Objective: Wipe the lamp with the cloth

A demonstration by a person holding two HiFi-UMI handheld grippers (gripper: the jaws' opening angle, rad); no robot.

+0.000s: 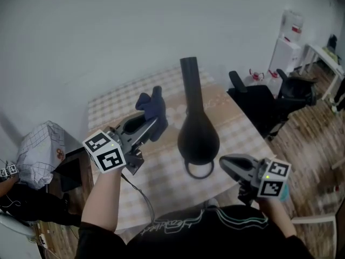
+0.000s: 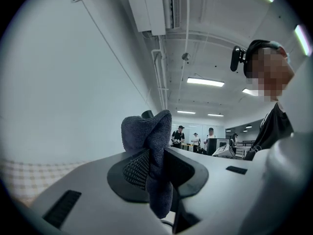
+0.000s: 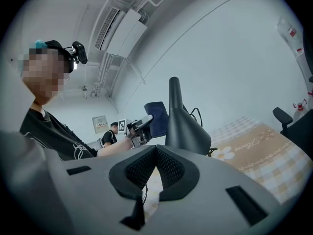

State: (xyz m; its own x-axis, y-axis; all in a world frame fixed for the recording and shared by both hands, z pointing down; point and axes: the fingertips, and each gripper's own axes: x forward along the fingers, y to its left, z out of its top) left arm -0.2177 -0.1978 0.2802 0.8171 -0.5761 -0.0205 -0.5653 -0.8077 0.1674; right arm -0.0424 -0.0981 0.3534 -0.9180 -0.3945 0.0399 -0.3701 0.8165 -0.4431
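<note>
The black lamp (image 1: 197, 122) stands on the checked table (image 1: 242, 131), with a tall narrow neck and a bulbous body; in the right gripper view the lamp (image 3: 183, 121) rises just beyond the jaws. My left gripper (image 1: 155, 124) is shut on a dark blue cloth (image 1: 153, 109), held up left of the lamp's neck and apart from it. The cloth (image 2: 151, 153) is pinched between the jaws and sticks out above and below them. My right gripper (image 1: 225, 163) is shut with nothing in it, low at the lamp's right front.
A black ring-shaped cable loop (image 1: 199, 169) lies at the lamp's foot. Black office chairs (image 1: 259, 99) stand right of the table and a water dispenser (image 1: 287, 42) beyond them. A checked bag (image 1: 40, 144) sits on the floor at left.
</note>
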